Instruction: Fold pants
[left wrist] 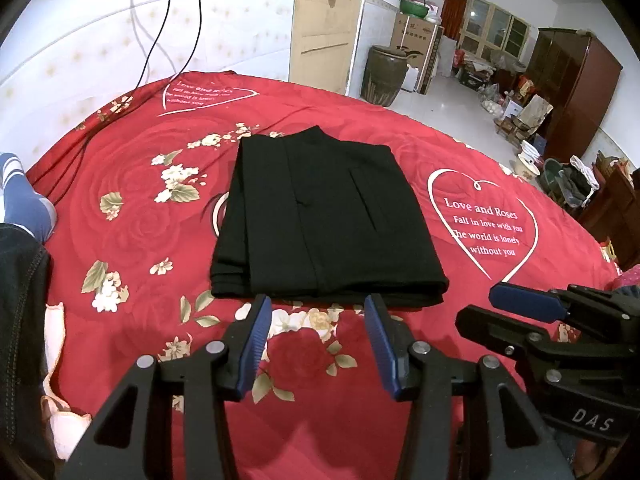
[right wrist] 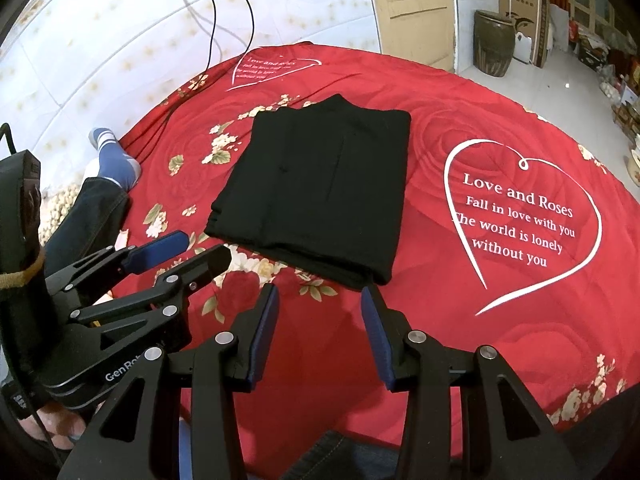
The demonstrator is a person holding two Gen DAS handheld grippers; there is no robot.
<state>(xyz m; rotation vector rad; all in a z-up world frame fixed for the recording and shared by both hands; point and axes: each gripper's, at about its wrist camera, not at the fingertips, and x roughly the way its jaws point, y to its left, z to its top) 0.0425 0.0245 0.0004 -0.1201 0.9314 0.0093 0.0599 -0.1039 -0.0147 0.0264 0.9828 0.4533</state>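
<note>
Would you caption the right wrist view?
Folded black pants on a red floral bedspread, both grippers open and empty.

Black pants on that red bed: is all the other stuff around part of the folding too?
Part of the job:
- folded black cloth pants
- left hand-held gripper, open
- right hand-held gripper, open

Just lying about:
- black cables
- brown ceramic jar
- cardboard box

this is a lived-in home, a bedroom opening onto a storage-like room: a red rose-printed bedspread with white hearts (left wrist: 400, 152) covers a bed against a white tiled wall (left wrist: 100, 40). beyond stand a dark brown wooden wardrobe (left wrist: 576, 88), a big glazed earthenware jar (left wrist: 383, 76), cardboard boxes (left wrist: 416, 46) and household clutter on a pale tiled floor (left wrist: 452, 100).
</note>
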